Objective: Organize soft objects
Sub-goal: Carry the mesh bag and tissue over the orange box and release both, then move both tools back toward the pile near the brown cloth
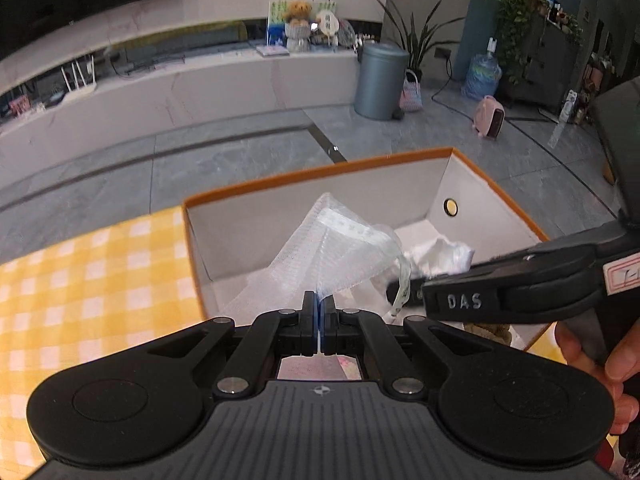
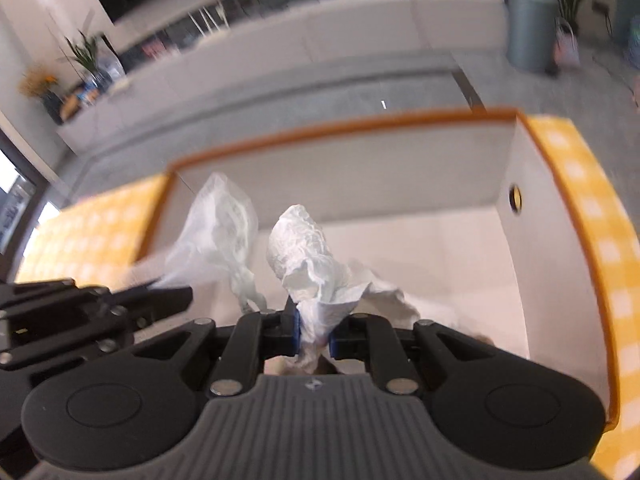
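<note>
both grippers loaded over the box, soft stuff ready to drop

near first. in the left wrist view my left gripper sits bottom centre, jaws pinched tight together on a corner of a thin white mesh bag; the bag fans up and away from the tips into mid frame. in the right wrist view my right gripper is bottom centre too, jaws clamped on a crumpled white tissue wad, held apart only by the bulk of the wad.

the two tools are close: the right gripper cuts in from the right edge of the left view, and the left one shows at the lower left of the right view with the mesh bag above it.

both items hang above the open orange-rimmed box, white inside, which fills mid frame. it stands on a yellow check cloth. something pale lies low in the box near the right gripper, can't tell what.

handling, my read: both are featherweight, limp, no fragility. mesh is slick and thin, so a corner pinch could slip; grab a bunched fold instead. the tissue compresses and tears easily, so take it at the thickest crumple, gentle squeeze.

far: grey floor, a grey bin upper right.
</note>
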A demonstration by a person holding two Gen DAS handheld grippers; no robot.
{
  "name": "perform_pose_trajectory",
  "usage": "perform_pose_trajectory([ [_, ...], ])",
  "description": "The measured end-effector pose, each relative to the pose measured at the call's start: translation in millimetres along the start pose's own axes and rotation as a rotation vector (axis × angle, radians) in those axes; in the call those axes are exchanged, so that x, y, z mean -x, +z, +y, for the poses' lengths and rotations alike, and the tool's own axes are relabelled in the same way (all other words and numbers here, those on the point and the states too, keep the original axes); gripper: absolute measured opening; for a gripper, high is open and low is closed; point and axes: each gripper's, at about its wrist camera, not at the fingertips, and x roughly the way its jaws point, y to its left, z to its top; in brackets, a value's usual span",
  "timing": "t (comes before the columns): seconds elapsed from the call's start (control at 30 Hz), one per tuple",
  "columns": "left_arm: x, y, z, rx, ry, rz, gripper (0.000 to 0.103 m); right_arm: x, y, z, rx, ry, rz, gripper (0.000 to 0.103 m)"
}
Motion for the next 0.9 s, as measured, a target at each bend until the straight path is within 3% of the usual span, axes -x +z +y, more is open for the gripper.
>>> perform_pose_trajectory([
  [0.1,-3.3,2.1,4.2,0.019,0.008,0.012,0.001,-3.9,-0.7,-3.7,-0.028,-0.011,0.051,0.014],
  [0.23,-2.3,2.4,5.0,0.026,0.019,0.024,0.007,2.0,-3.7,2.1,-0.007,-0.026,0.076,0.025],
  [0.3,1.0,2.4,4.0,0.036,0.024,0.024,0.023,7.6,-5.6,6.2,0.029,-0.045,0.068,0.032],
  [0.47,18.9,4.7,1.7,0.059,0.025,-0.009,0.045,26.8,-8.2,18.1,0.127,-0.116,0.051,0.042],
  [0.6,39.1,5.0,-0.8,0.053,0.029,-0.048,0.062,53.5,-18.1,28.0,0.199,-0.207,0.001,0.060],
  [0.77,76.1,3.8,-7.6,0.028,0.056,-0.098,0.065,93.4,-36.2,41.1,0.268,-0.271,-0.086,0.060],
  [0.9,119.3,-3.9,-12.1,0.035,0.047,-0.167,0.068,132.6,-62.7,53.4,0.289,-0.296,-0.219,0.066],
])
